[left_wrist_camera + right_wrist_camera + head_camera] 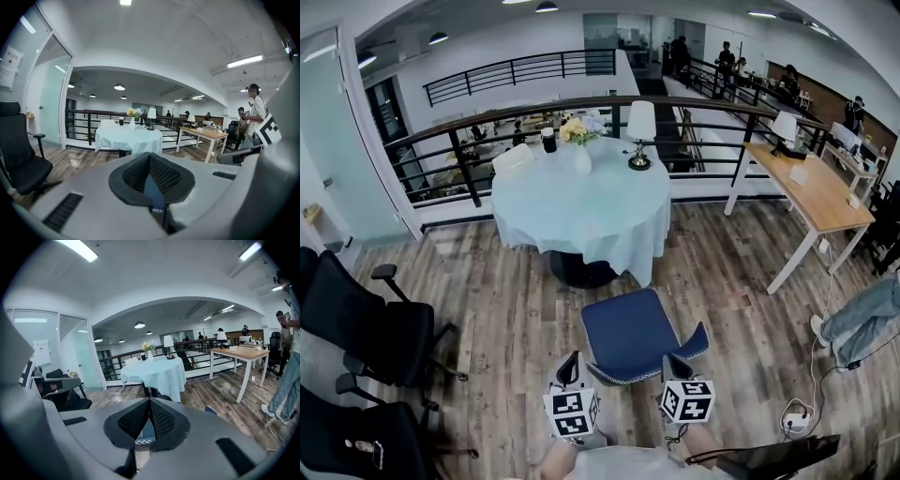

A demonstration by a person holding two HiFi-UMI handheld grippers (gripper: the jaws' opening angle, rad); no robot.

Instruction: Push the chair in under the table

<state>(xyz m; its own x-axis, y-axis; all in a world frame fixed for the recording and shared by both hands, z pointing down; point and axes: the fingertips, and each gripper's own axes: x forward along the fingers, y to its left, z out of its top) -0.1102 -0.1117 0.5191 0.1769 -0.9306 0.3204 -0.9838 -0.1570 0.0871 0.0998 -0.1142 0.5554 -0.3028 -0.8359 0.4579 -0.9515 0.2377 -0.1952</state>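
Left tongs [569, 368] pressed together, pinching the back edge of the blue chair [628, 330] near its left corner. A blue sliver shows between the pads [165, 175]. Right tongs [677, 367] likewise clamped, on the right corner.

Room, left to right:
- Two black office chairs [370, 333].
- Round tabletop [572, 208] under a pale blue cloth, carrying a black cup [548, 140], a flower vase [580, 150] and a lamp [640, 131].
- Blue chair on the wood floor, seat facing the tabletop, front edge just short of the cloth hem, not under it.
- Wooden desk [811, 192] to the right.
- Person's legs [862, 319] at far right.
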